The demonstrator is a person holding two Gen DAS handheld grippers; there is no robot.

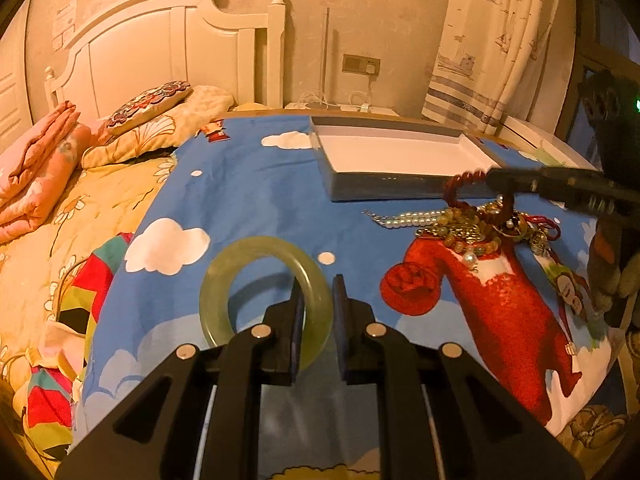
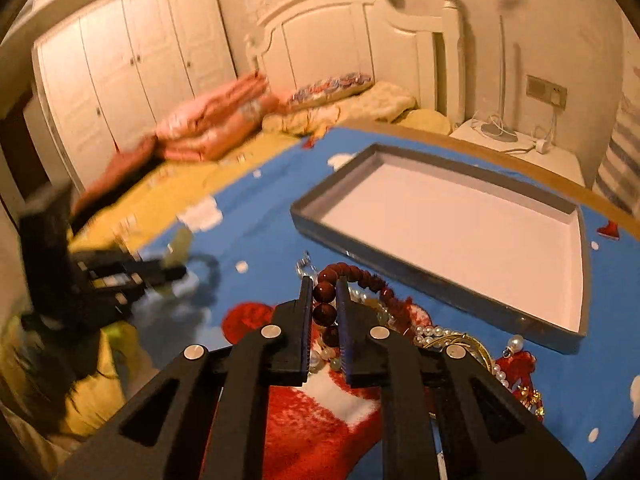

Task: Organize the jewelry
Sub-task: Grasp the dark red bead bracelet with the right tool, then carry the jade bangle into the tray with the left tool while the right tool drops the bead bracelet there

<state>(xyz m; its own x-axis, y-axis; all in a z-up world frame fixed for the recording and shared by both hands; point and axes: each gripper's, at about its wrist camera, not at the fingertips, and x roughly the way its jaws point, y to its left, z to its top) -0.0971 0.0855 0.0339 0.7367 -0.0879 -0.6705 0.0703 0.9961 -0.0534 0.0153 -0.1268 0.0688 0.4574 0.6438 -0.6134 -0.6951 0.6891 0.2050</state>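
Seemingly, the pick-up step is in hand: the jade bangle (image 1: 266, 300) is clamped on its rim by the left gripper (image 1: 318, 312), the red bead bracelet (image 2: 344, 292) is pinched above the jewelry pile (image 1: 480, 228) by the right gripper (image 2: 323, 304), and carriage to the empty far tray (image 2: 452, 232) is called for next.

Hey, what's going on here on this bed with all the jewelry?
A person is sorting jewelry with two handheld grippers. The left gripper has its jaws around the rim of a pale green jade bangle, held just over the blue cartoon bedsheet. The right gripper has its jaws closed on a dark red beaded bracelet, lifting it from a tangled pile of pearl and gold jewelry. The shallow grey box with a white inside holds nothing yet.
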